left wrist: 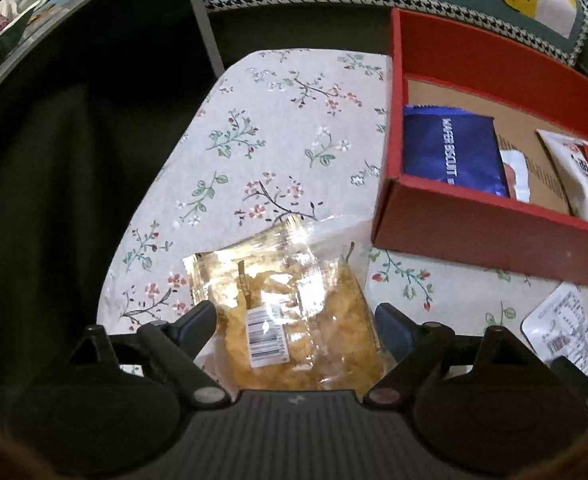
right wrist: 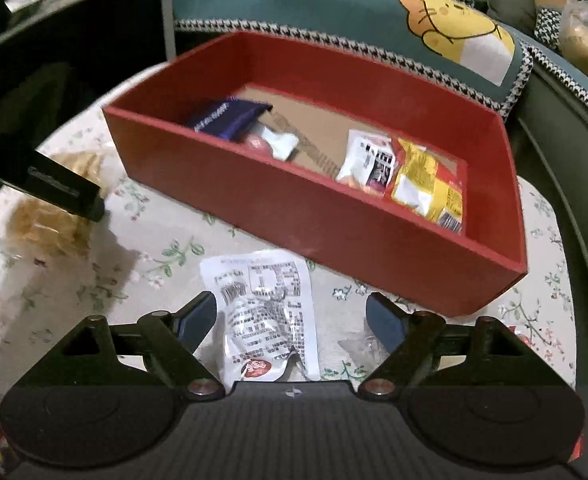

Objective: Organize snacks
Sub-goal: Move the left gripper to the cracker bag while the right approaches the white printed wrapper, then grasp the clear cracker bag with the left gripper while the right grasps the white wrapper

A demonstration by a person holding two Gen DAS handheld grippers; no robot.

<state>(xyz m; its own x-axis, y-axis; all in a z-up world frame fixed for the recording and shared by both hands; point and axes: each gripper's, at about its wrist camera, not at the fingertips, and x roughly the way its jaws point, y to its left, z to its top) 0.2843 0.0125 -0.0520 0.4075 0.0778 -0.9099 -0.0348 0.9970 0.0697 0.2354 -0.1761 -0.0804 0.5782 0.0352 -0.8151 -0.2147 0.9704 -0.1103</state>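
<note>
Hovering left gripper (left wrist: 295,320) spread around chips bag (left wrist: 290,300), right gripper (right wrist: 292,316) spread around white packet (right wrist: 266,320), both beside red box (right wrist: 313,208).

both wrists view red box (left wrist: 473,216)

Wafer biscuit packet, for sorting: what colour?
Dark blue with white lettering; clearest in the left wrist view.

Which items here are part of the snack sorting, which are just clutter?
Job: red box; blue wafer pack; yellow pack; white pack; clear snack bag; white sachet.

Clutter: cartoon cushion; floral tablecloth.
</note>
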